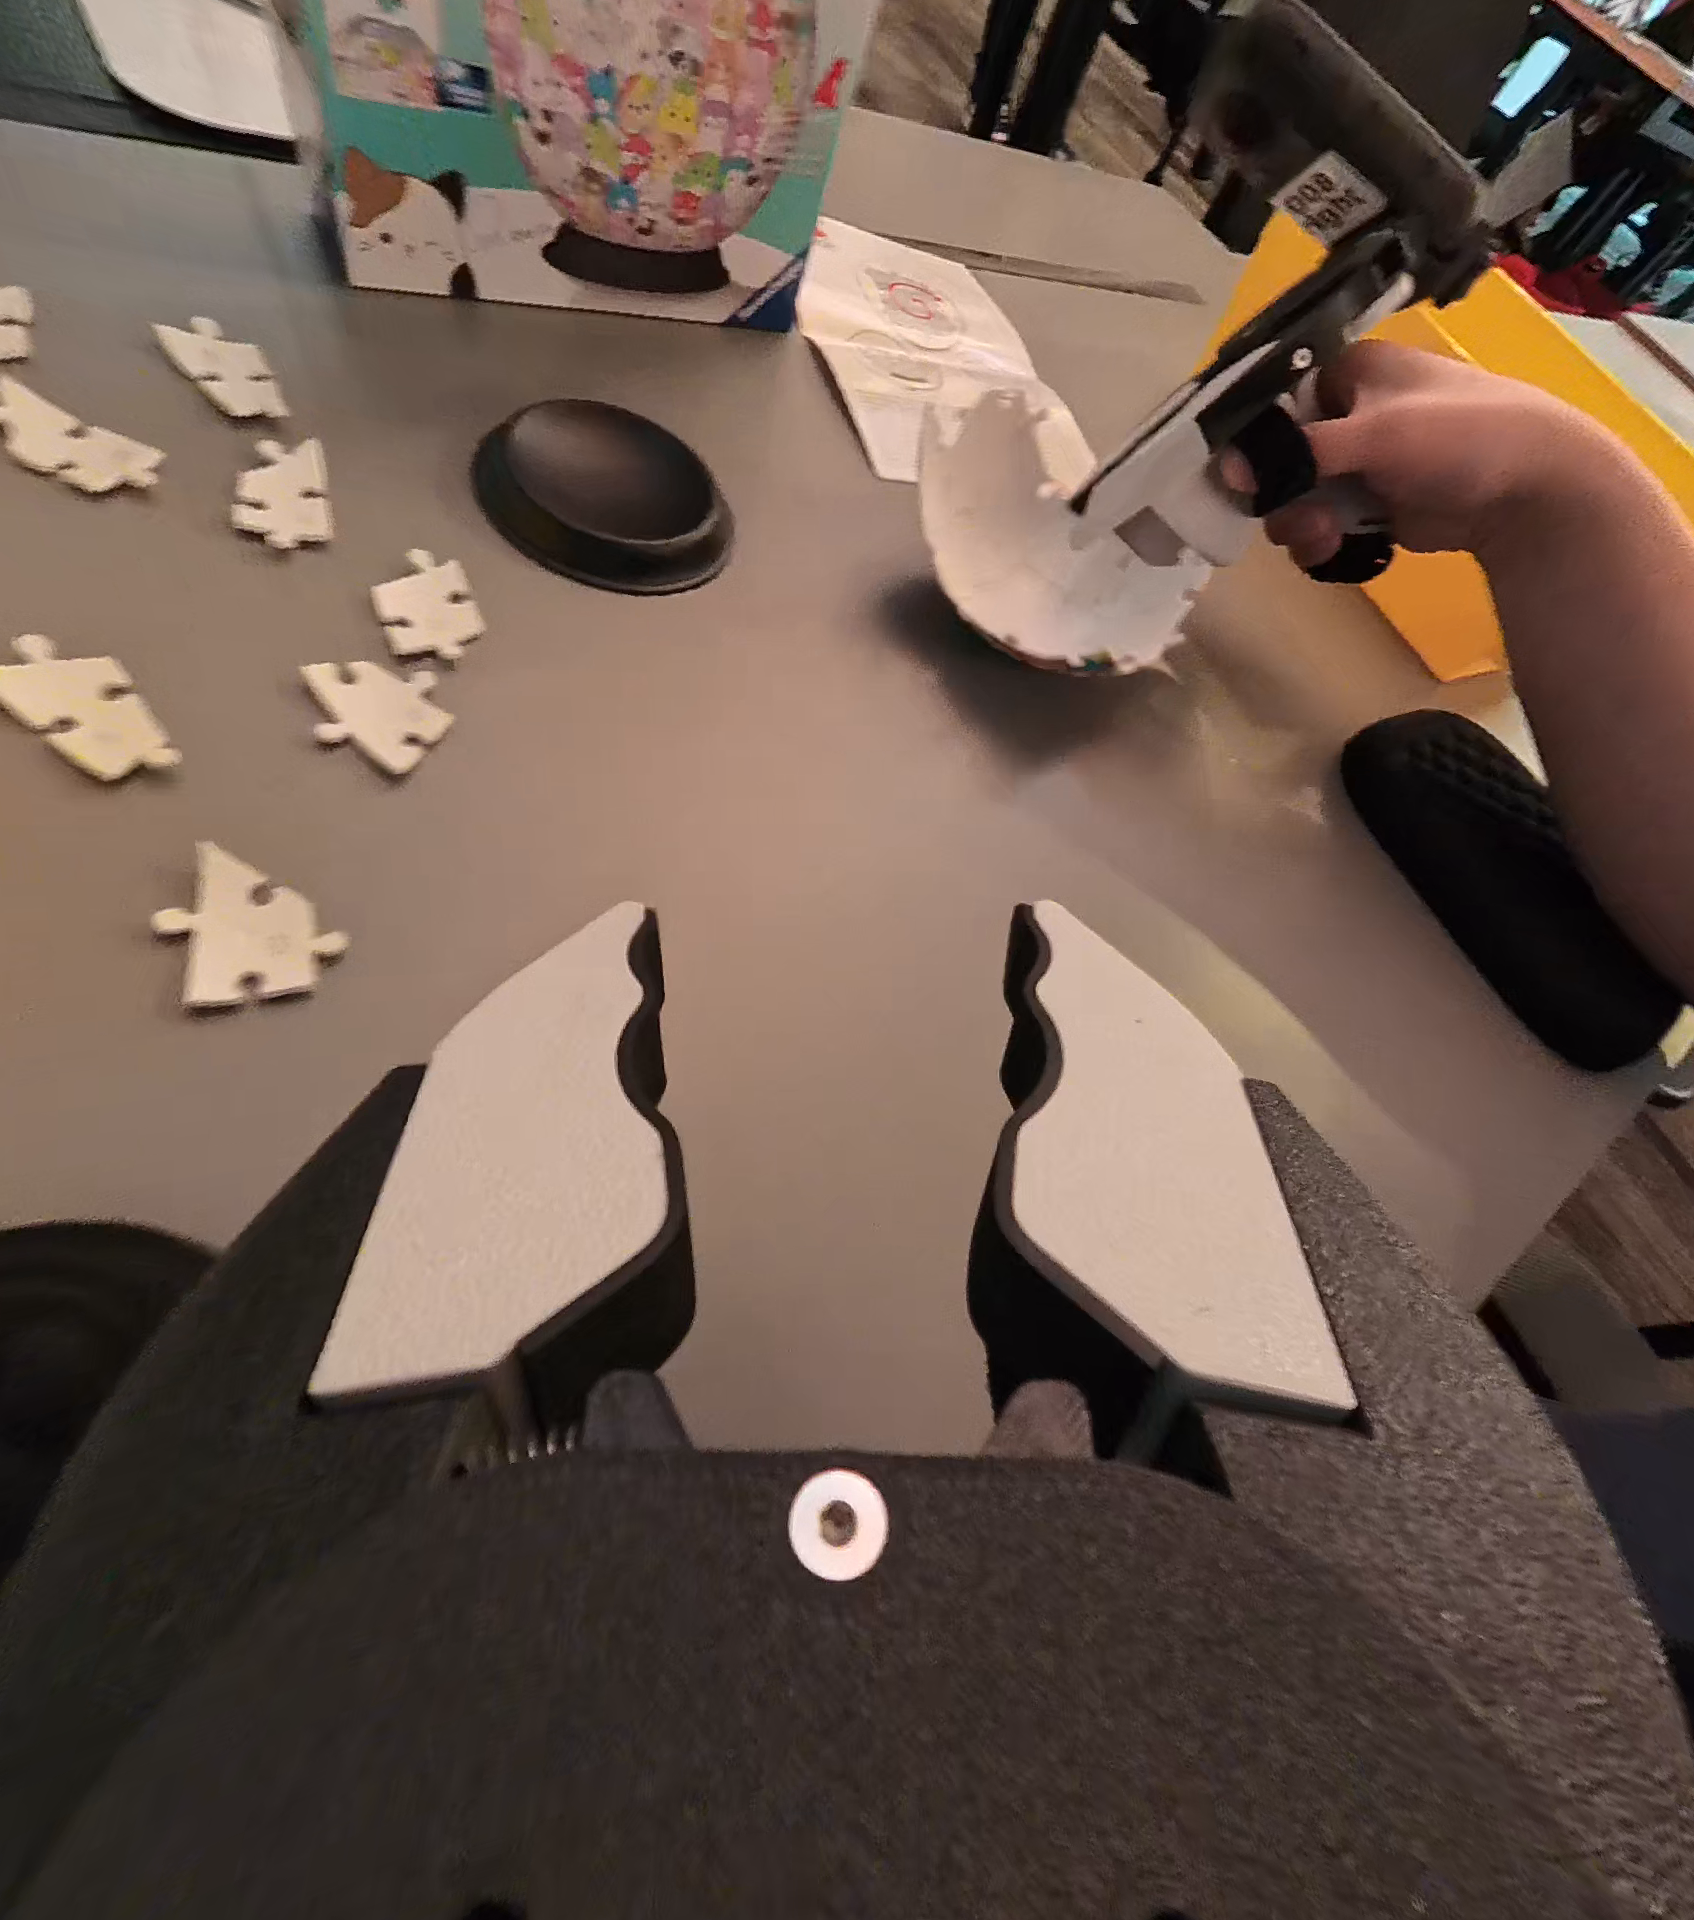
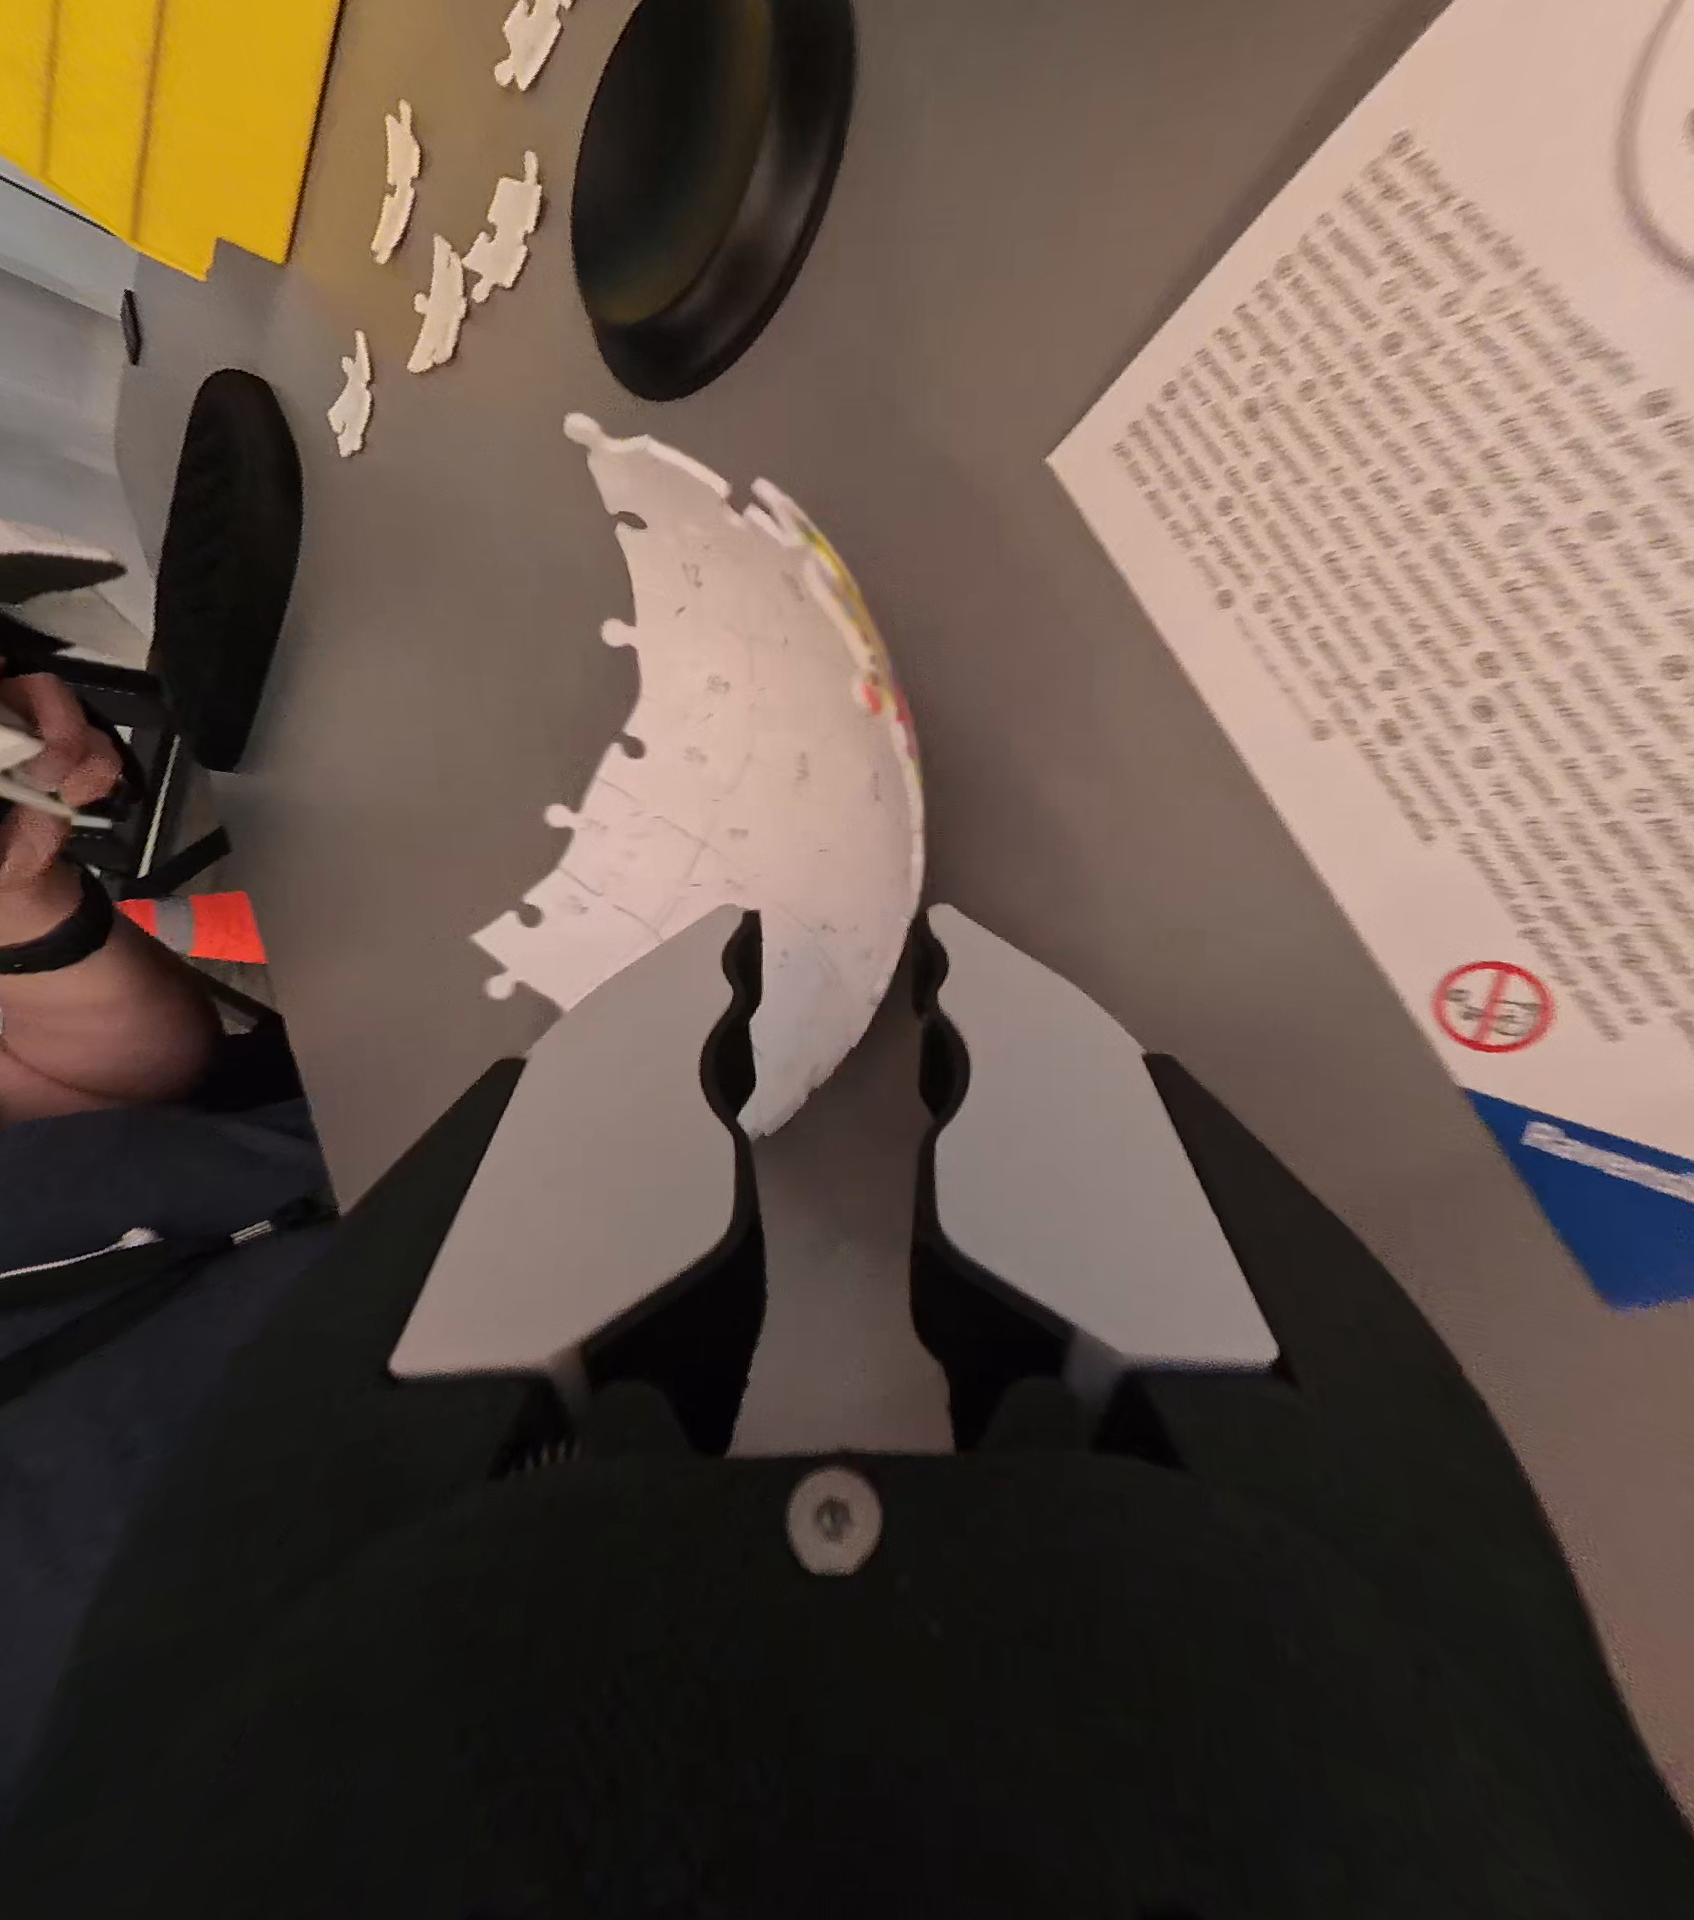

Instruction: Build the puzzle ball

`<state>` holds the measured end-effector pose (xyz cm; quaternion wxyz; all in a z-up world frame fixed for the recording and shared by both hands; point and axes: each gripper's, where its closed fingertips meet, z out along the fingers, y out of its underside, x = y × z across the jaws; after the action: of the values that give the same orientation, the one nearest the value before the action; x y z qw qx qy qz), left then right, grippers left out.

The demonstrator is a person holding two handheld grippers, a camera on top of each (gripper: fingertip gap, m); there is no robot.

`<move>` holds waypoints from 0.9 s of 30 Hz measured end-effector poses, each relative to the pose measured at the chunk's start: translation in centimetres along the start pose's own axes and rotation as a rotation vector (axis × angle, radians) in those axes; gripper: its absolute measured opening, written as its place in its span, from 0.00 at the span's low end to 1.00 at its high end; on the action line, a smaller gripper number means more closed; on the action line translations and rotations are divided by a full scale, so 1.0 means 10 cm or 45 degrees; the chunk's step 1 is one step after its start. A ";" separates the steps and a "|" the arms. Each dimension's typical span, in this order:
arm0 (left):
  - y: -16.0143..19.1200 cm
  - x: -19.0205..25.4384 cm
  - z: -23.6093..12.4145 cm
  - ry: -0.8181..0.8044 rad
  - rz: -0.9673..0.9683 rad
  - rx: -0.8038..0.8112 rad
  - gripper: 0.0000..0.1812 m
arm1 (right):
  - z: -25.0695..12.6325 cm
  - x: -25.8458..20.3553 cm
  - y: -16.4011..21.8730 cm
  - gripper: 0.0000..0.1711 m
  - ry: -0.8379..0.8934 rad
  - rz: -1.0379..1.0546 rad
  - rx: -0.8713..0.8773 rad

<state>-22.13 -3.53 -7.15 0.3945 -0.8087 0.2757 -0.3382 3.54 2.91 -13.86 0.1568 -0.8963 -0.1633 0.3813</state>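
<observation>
A half-built white puzzle ball shell [image 1: 1019,582] lies tilted on the grey table [image 1: 822,748], coloured side down. My right gripper [image 2: 838,920] is shut on the shell's rim [image 2: 770,790], with the wall between its jaws. It also shows in the left wrist view [image 1: 1082,504], held by a hand. My left gripper [image 1: 835,920] is open and empty, low over the bare table near its front edge. Several loose white puzzle pieces [image 1: 375,717] lie face down to its left and also show in the right wrist view [image 2: 500,229]. The black round stand [image 1: 604,494] sits between pieces and shell.
The puzzle box [image 1: 573,145] stands upright at the back. A printed leaflet [image 2: 1445,520] lies beside the shell. A yellow box [image 1: 1508,416] sits at the table's right edge. A black chair armrest [image 1: 1487,883] juts in at the right. The grippers' ends are close to 30 centimetres from one another.
</observation>
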 end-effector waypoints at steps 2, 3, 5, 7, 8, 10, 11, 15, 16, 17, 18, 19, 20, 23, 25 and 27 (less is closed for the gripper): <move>-0.02 -0.16 -0.09 -0.045 -0.018 0.012 0.35 | 0.06 -0.08 0.02 0.17 0.000 0.034 -0.012; -0.03 -0.23 -0.14 -0.061 -0.031 0.023 0.35 | 0.10 -0.13 0.03 0.17 -0.003 0.044 -0.017; -0.06 -0.37 -0.23 -0.095 -0.049 0.044 0.35 | 0.19 -0.25 0.08 0.17 -0.022 0.042 -0.040; -0.06 -0.50 -0.30 -0.136 -0.049 0.042 0.35 | 0.28 -0.36 0.12 0.17 -0.038 0.019 -0.065; -0.06 -0.56 -0.33 -0.151 -0.046 0.037 0.35 | 0.33 -0.43 0.15 0.17 -0.051 0.003 -0.085; -0.05 -0.63 -0.36 -0.158 -0.047 0.028 0.35 | 0.44 -0.53 0.20 0.17 -0.072 -0.038 -0.136; -0.05 -0.66 -0.37 -0.154 -0.051 0.027 0.35 | 0.49 -0.58 0.21 0.17 -0.082 -0.060 -0.154; -0.02 -0.73 -0.38 -0.142 -0.056 0.009 0.35 | 0.63 -0.71 0.13 0.17 -0.121 -0.111 -0.181; -0.01 -0.75 -0.38 -0.138 -0.057 0.004 0.35 | 0.65 -0.73 0.08 0.17 -0.125 -0.113 -0.178; 0.01 -0.76 -0.39 -0.133 -0.059 0.000 0.35 | 0.66 -0.74 0.04 0.17 -0.128 -0.112 -0.174; 0.02 -0.77 -0.40 -0.128 -0.062 -0.003 0.35 | 0.66 -0.75 -0.01 0.17 -0.132 -0.107 -0.169; 0.04 -0.78 -0.41 -0.126 -0.065 -0.006 0.35 | 0.66 -0.76 -0.05 0.17 -0.134 -0.101 -0.168; 0.06 -0.80 -0.42 -0.125 -0.069 -0.009 0.35 | 0.66 -0.77 -0.08 0.17 -0.134 -0.097 -0.173; 0.11 -0.80 -0.41 -0.108 -0.083 -0.003 0.35 | 0.64 -0.76 -0.12 0.17 -0.117 -0.105 -0.186; 0.16 -0.79 -0.37 -0.088 -0.084 -0.015 0.35 | 0.62 -0.75 -0.12 0.17 -0.110 -0.103 -0.201; 0.18 -0.78 -0.31 -0.074 -0.070 -0.034 0.35 | 0.61 -0.74 -0.13 0.17 -0.111 -0.098 -0.198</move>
<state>-29.62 -0.34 -9.74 0.3820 -0.8307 0.2461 -0.3216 -6.01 1.99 -12.64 0.0939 -0.8814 -0.2334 0.3997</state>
